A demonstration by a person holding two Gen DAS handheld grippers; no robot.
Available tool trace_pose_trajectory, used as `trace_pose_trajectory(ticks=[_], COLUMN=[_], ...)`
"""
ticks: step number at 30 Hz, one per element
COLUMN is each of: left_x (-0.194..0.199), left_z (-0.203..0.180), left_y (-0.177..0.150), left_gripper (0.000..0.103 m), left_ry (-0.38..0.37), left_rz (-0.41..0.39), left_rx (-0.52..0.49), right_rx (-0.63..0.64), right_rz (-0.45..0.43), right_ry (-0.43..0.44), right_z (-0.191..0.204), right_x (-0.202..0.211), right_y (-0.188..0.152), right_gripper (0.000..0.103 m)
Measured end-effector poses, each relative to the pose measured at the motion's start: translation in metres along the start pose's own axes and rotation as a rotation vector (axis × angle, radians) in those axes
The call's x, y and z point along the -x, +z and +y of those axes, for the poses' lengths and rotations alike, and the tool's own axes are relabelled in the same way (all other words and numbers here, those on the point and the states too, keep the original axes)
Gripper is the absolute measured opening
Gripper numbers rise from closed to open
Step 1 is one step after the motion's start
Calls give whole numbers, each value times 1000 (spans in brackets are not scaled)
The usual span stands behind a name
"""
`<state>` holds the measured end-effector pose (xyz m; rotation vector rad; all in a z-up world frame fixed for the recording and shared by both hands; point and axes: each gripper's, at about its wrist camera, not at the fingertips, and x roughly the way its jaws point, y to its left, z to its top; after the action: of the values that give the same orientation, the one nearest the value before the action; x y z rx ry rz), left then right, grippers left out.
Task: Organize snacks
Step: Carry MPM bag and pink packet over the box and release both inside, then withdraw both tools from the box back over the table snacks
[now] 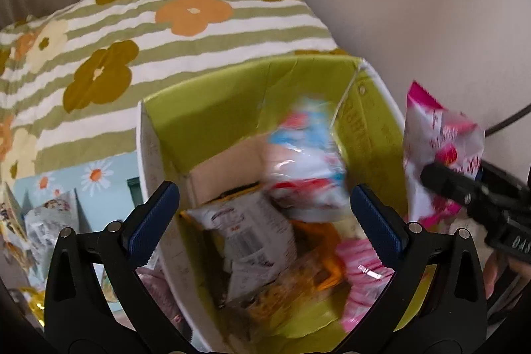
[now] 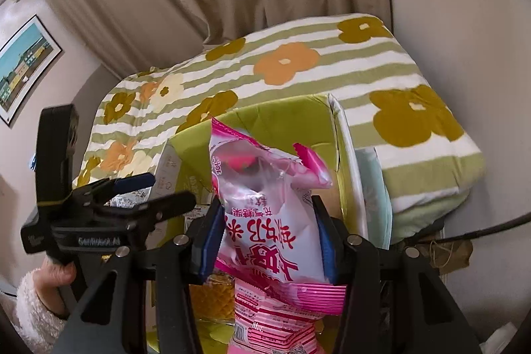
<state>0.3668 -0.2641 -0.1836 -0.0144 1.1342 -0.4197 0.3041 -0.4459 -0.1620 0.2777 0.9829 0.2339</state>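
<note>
Here right hand-held gripper clamps pink snack bag above green box; left hand-held gripper spread wide, holding nothing.

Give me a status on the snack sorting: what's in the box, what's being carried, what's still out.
Done: several packets already lie in the green box, including a blue-and-white bag and a grey-white packet. In hand: the right gripper is shut on a pink bag above the box; the left gripper is open and holds nothing. Left: some packets still lie outside the box.
</note>
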Motion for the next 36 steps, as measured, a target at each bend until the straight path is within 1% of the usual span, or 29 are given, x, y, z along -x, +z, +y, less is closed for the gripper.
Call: trace_pose_trajectory(ticks=[2,6,11,18,20,21,22,23,25,27,29,31,36], left_x=[1,9,14,24,26,27,27,28,30,32,34,37,50], left_z=[2,6,13,16,17,18,19,21,24,27,29,29,24], left_y=[-5,-15,-21,-29,-30,-31,-33,-34,-38,-43,-48,-53,-63], left_gripper=[102,102,102,102,102,102,102,102,102,102,102,102,102], left_ry=[5,-11,16,51,60,61,61,63,66,67,65,67,73], left_rz=[0,-13,-28,-37,-37,-36,-34,-33,-32,-32,-33,-34,-59], left_rx=[-8,-15,-18,-28,-27,-24,-19,-11,-1,11,22,29,45], right_rx=[-10,-23,-8,51,73,81,85,94,125,155,172,162,162], right_rz=[7,18,28,58,58,46,27,-1,-57,-81,-68,-34,-22], right_ry=[-11,-13,-8,4,3,-3,-14,-22,-26,-42,-51,-31,1], right_z=[0,1,8,25,30,33,34,36,40,42,41,39,40], right_x=[-3,-8,-14,-35,-40,-41,-40,-38,-30,-25,-24,-23,-10], right_y=[0,0,5,17,18,17,17,16,13,9,4,1,-4], right_gripper=[46,46,46,46,51,55,75,101,103,103,103,103,103])
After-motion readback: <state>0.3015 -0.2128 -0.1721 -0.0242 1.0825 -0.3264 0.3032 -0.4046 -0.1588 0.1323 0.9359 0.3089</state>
